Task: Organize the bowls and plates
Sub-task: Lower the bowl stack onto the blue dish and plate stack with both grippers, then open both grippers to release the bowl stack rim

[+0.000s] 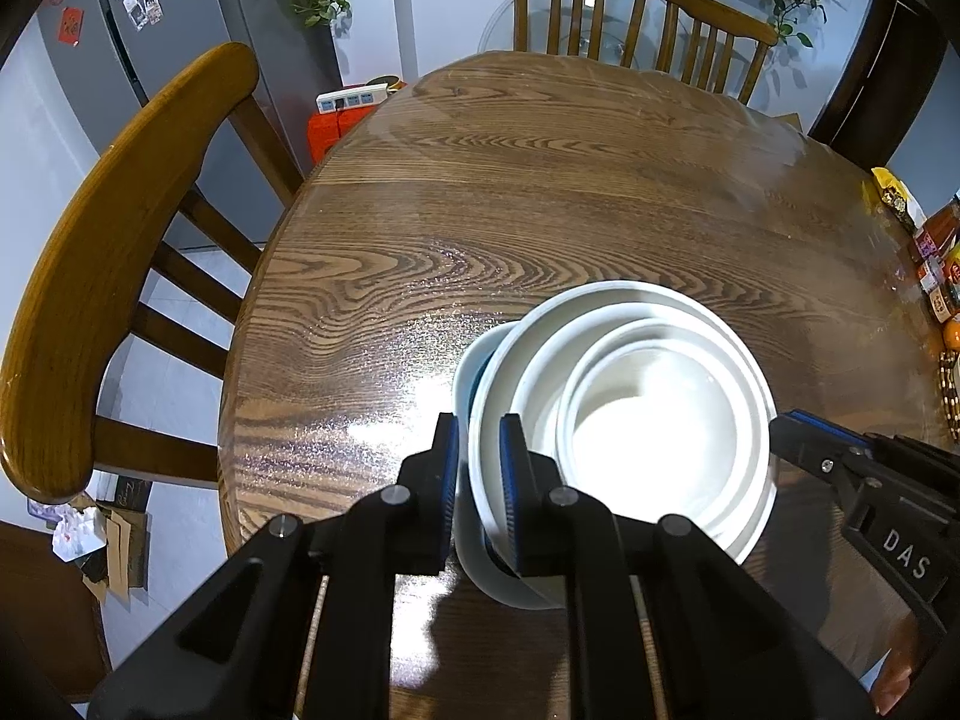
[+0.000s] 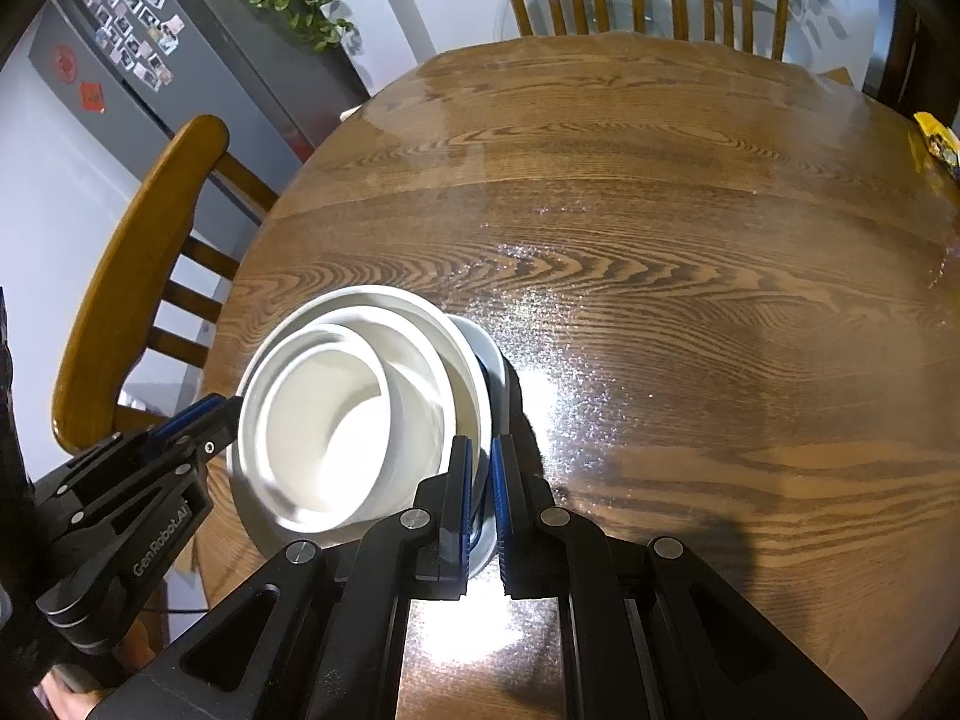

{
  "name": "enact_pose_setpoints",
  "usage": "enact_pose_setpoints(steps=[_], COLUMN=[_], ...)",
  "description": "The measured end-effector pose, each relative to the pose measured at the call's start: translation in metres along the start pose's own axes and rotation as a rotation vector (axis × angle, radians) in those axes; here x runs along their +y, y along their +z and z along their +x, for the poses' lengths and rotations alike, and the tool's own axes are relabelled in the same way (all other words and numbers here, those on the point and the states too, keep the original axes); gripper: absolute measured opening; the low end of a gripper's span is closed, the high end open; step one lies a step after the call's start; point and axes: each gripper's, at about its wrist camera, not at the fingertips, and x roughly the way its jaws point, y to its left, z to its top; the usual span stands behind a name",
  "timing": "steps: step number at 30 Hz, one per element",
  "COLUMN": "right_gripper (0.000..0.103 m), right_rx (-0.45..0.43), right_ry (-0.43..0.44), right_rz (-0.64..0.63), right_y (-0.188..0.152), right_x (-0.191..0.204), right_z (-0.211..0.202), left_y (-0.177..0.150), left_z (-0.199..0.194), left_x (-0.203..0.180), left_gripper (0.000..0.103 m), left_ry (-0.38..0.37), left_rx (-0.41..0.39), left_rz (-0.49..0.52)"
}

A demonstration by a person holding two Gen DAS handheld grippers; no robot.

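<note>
A stack of nested white bowls and plates (image 1: 636, 420) sits above the round wooden table (image 1: 540, 210); it also shows in the right wrist view (image 2: 354, 414). My left gripper (image 1: 480, 480) is shut on the stack's left rim. My right gripper (image 2: 480, 486) is shut on the stack's right rim, and shows at the right of the left wrist view (image 1: 798, 438). The left gripper shows at the left of the right wrist view (image 2: 204, 420). A lower dish with a blue underside (image 1: 474, 396) peeks out beneath the top bowls.
Wooden chairs stand at the left (image 1: 108, 252) and at the far side (image 1: 576, 6) of the table. Packets and jars (image 1: 936, 264) crowd the table's right edge. A grey fridge with photos (image 1: 156, 12) stands at back left.
</note>
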Motion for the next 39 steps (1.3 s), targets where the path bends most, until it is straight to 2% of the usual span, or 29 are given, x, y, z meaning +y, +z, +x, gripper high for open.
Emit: enact_pose_setpoints(steps=[8, 15, 18, 19, 20, 27, 31, 35, 39], right_gripper=[0.01, 0.01, 0.01, 0.01, 0.01, 0.01, 0.01, 0.01, 0.01], right_rx=[-0.01, -0.01, -0.012, -0.013, -0.014, -0.011, -0.01, -0.017, -0.026], right_ry=[0.007, 0.013, 0.015, 0.014, 0.013, 0.014, 0.017, 0.016, 0.011], right_rz=[0.006, 0.007, 0.006, 0.006, 0.006, 0.01, 0.012, 0.009, 0.009], right_y=[-0.001, -0.001, -0.001, -0.002, -0.002, -0.002, -0.003, -0.005, -0.006], right_x=[-0.001, 0.0, 0.001, 0.0, -0.001, 0.0, 0.0, 0.001, 0.0], right_z=[-0.003, -0.004, -0.005, -0.006, -0.006, -0.007, -0.01, -0.013, -0.016], left_y=[0.0, -0.001, -0.001, -0.001, -0.001, -0.002, -0.002, -0.003, -0.003], left_z=[-0.001, -0.004, -0.006, -0.007, -0.007, -0.009, -0.011, -0.015, -0.018], left_x=[0.006, 0.007, 0.007, 0.008, 0.008, 0.008, 0.01, 0.012, 0.014], left_gripper=[0.013, 0.017, 0.029, 0.037, 0.041, 0.042, 0.051, 0.053, 0.06], left_ry=[0.003, -0.007, -0.014, -0.014, -0.014, -0.016, -0.017, -0.021, -0.022], left_rx=[-0.005, -0.007, -0.013, -0.016, -0.019, -0.023, -0.03, -0.037, -0.048], left_rz=[-0.012, -0.018, -0.02, -0.021, -0.022, -0.02, -0.026, -0.034, -0.039])
